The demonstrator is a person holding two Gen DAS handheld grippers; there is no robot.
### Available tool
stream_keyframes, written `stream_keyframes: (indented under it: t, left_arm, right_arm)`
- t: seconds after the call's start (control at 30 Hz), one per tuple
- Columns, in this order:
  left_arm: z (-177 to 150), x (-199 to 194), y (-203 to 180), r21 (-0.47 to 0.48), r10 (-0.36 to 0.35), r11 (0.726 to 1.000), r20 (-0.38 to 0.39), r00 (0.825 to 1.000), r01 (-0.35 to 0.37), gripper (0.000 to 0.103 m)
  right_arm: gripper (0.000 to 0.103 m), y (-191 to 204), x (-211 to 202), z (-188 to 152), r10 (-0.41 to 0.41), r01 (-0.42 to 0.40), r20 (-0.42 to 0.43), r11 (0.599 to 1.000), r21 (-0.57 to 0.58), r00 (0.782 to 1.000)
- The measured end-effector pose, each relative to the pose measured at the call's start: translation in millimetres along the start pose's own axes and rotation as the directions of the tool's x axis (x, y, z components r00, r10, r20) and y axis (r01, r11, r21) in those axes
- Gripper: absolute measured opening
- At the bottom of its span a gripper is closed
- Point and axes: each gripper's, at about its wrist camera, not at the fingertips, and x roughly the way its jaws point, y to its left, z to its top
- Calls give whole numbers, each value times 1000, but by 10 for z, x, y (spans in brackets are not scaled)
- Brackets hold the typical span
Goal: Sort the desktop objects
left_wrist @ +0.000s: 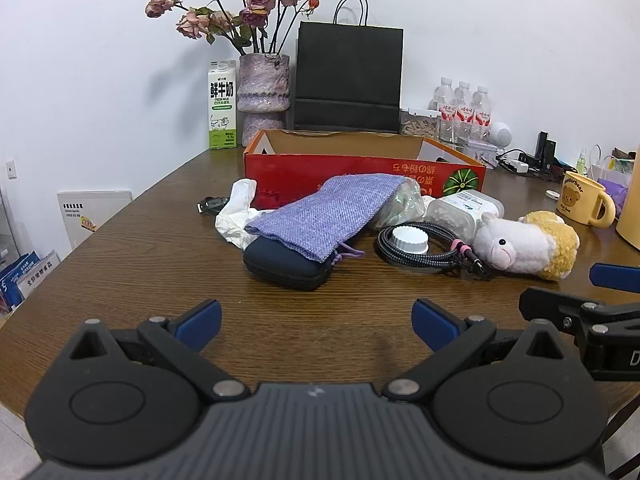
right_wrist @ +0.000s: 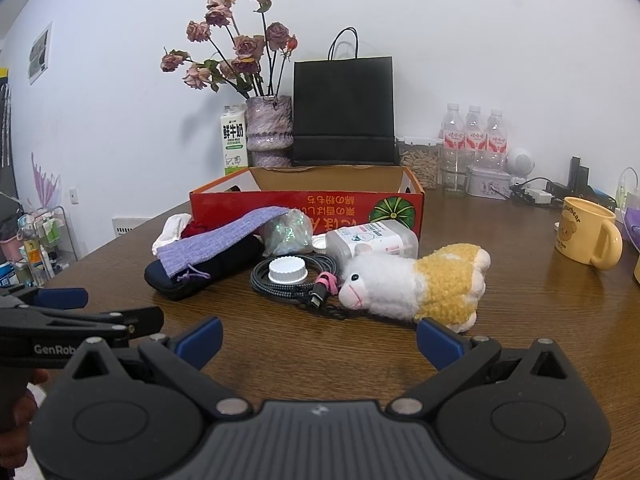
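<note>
Pretty cluttered wooden desk (left_wrist: 120, 264) here, stuff piled up just in front of a red cardboard box (left_wrist: 360, 168) that's sat open further back. Going left to right: a crumpled white tissue (left_wrist: 236, 212) is seen at the left end of the pile, then a dark zip case (left_wrist: 284, 264) with a purple knit pouch (left_wrist: 320, 216) draped across the top of it. Next a coiled braided cable (left_wrist: 424, 256) is laid flat with a white screw cap (left_wrist: 409, 240) resting in the middle of the coil. Behind that a clear plastic container (left_wrist: 460, 210) is lying on its side, and a plush sheep (left_wrist: 524, 244) is flopped on its side right next to the cable plug. Far right, well apart from the pile, a yellow bear mug (left_wrist: 584, 202) is stood upright.

Left gripper (left_wrist: 316, 320) is spread wide with nothing between the pads, hovering over bare desk near the edge. Same for the right gripper (right_wrist: 319, 338), jaws released, nothing grasped, sheep just beyond its right pad
</note>
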Motion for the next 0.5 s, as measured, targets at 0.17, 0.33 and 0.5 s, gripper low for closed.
stream_keyframes:
  t: [0.17, 0.33, 0.5]
  left_arm:
    - [-2, 2, -2, 2, -1, 1000, -2, 1000, 1, 103]
    - [-26, -5, -17, 7, -4, 1000, -2, 1000, 4, 103]
    - [-23, -6, -15, 7, -4, 1000, -3, 1000, 4, 103]
  right_arm:
    - [103, -5, 8, -6, -1, 1, 0, 1000, 0, 1000]
    - [103, -7, 8, -8, -1, 1, -1, 1000, 0, 1000]
    - [103, -4, 8, -5, -1, 1, 0, 1000, 0, 1000]
